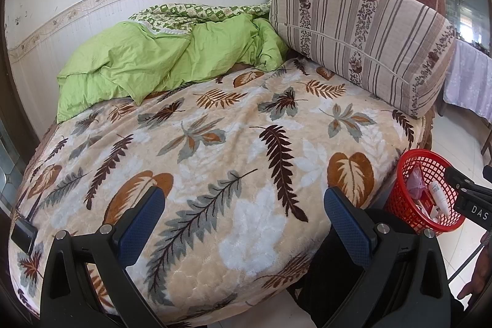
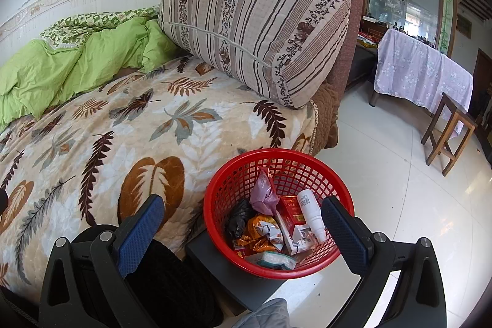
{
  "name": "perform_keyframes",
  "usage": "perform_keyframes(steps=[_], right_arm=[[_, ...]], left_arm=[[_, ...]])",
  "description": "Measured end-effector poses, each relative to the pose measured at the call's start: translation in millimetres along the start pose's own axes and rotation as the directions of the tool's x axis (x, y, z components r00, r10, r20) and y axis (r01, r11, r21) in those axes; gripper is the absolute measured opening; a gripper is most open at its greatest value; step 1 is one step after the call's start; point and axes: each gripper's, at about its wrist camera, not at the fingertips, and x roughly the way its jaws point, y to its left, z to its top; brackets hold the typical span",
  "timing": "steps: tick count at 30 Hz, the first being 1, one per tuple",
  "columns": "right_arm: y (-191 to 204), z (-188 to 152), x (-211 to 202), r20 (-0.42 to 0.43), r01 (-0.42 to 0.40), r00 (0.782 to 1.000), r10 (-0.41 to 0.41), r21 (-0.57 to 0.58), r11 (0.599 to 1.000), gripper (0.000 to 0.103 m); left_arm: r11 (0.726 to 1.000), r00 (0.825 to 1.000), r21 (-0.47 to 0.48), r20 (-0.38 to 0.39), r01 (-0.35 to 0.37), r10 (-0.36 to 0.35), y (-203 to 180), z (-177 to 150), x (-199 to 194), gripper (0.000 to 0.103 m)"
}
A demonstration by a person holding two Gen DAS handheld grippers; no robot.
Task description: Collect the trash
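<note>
Red plastic mesh forms the basket (image 2: pixel 278 211) we see beside the bed's near corner, standing on a dark flat stand (image 2: pixel 227 272) over the pale tiled floor (image 2: pixel 399 205). Inside it lie a white bottle (image 2: pixel 310 214), a red carton (image 2: pixel 289 212), a pink bag (image 2: pixel 263 189), a black bag (image 2: pixel 238 217) and orange wrappers (image 2: pixel 264 232). Our left gripper (image 1: pixel 244 223) hangs spread wide and empty above the leaf-patterned blanket (image 1: pixel 215 143). Our right gripper (image 2: pixel 243 232) is likewise spread and empty, above the basket's near rim.
</note>
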Motion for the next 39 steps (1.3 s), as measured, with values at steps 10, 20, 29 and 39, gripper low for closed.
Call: perform_keyframes(steps=[10, 20, 29, 39], right_arm=[[0.0, -0.5, -0.3, -0.001, -0.001, 1.0, 0.001, 0.0, 1.0, 0.102], [1.8, -2.1, -1.0, -0.003, -0.001, 1.0, 0.001, 0.001, 1.0, 0.102], [1.4, -1.7, -0.4, -0.003, -0.003, 1.0, 0.003, 0.001, 1.0, 0.103], [5.1, -5.4, -3.8, 0.0, -0.001, 1.0, 0.001, -0.001, 1.0, 0.102]], left_arm=[[1.0, 1.0, -0.002, 0.0, 0.002, -0.002, 0.4, -0.8, -0.4, 0.103], [1.0, 1.0, -0.005, 0.001, 0.002, -0.002, 1.0, -1.2, -0.4, 0.103], [1.0, 1.0, -0.007, 0.001, 0.001, -0.001, 1.3, -0.8, -1.0, 0.103], [1.0, 1.0, -0.009, 0.001, 0.004, -0.004, 3.6, -1.5, -0.9, 0.103]])
